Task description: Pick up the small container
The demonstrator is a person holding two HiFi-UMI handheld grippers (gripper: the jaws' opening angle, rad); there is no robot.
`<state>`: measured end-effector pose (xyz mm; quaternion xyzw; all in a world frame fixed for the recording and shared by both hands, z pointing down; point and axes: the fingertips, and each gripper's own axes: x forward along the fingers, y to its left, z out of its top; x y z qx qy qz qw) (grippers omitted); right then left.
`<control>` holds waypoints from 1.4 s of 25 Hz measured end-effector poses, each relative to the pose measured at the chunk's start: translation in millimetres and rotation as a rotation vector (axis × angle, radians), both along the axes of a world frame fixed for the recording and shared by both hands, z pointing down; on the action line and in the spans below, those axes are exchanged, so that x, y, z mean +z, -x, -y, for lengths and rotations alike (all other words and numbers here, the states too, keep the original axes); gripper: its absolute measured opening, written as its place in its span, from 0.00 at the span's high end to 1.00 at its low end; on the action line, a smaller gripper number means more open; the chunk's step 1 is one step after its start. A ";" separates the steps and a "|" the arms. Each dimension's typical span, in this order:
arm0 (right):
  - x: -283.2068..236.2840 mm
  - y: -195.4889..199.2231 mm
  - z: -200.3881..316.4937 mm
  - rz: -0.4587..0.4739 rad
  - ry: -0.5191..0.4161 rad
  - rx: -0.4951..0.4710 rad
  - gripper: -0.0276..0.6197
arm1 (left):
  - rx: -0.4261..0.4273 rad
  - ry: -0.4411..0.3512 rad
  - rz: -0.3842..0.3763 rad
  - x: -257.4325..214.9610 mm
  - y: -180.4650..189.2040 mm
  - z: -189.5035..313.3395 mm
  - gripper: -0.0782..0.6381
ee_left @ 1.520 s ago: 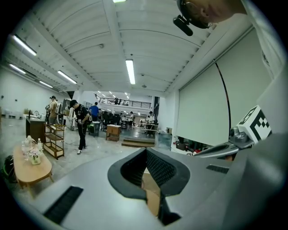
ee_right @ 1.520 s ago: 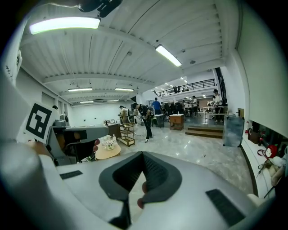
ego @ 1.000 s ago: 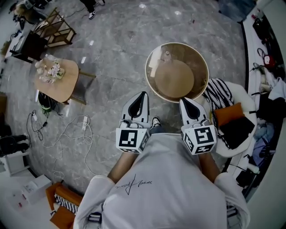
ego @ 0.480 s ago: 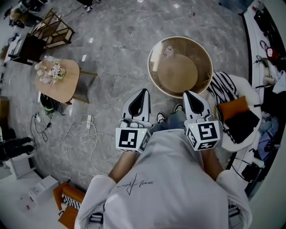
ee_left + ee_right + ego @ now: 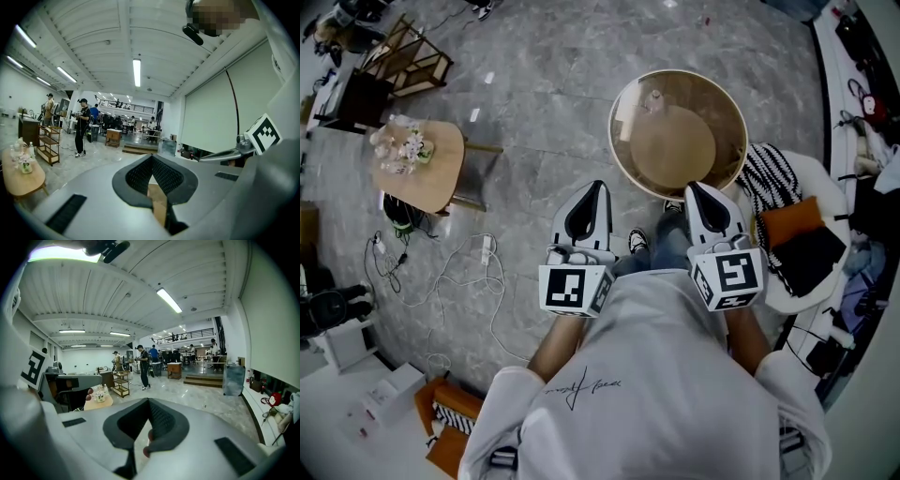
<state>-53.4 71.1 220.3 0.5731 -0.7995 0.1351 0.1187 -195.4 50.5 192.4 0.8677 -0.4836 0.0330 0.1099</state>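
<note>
On the round table [image 5: 675, 155], a small container [image 5: 653, 101]; left tongs [image 5: 598, 187], right tongs [image 5: 693, 188] closed, empty.

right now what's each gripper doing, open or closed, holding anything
Left gripper: closed, holding nothing.
Right gripper: closed, holding nothing.

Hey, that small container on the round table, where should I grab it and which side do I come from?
Probably across its two sides, reaching in from the near rim. The small container stands alone toward the far left of the round table, so nothing crowds either side. It shows too small here to tell a lid or handle.
</note>
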 end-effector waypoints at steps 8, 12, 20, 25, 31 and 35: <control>7.4 -20.3 19.1 0.004 0.005 0.008 0.93 | 0.011 0.021 0.018 10.7 -19.0 15.5 0.87; 10.4 -32.4 30.4 0.009 0.011 0.007 0.93 | 0.012 0.034 0.022 10.6 -32.4 27.7 0.87; 21.2 -52.1 55.2 0.017 0.029 -0.015 0.93 | 0.021 0.056 0.038 22.3 -58.9 49.7 0.87; 29.5 -62.0 68.8 0.028 0.041 -0.030 0.93 | 0.012 0.069 0.053 31.2 -71.2 63.5 0.87; 40.1 -67.6 85.1 0.034 0.054 -0.050 0.93 | -0.002 0.092 0.061 40.6 -77.9 77.2 0.87; 47.1 -67.6 93.5 0.040 0.065 -0.067 0.93 | -0.012 0.101 0.068 46.2 -80.7 83.7 0.87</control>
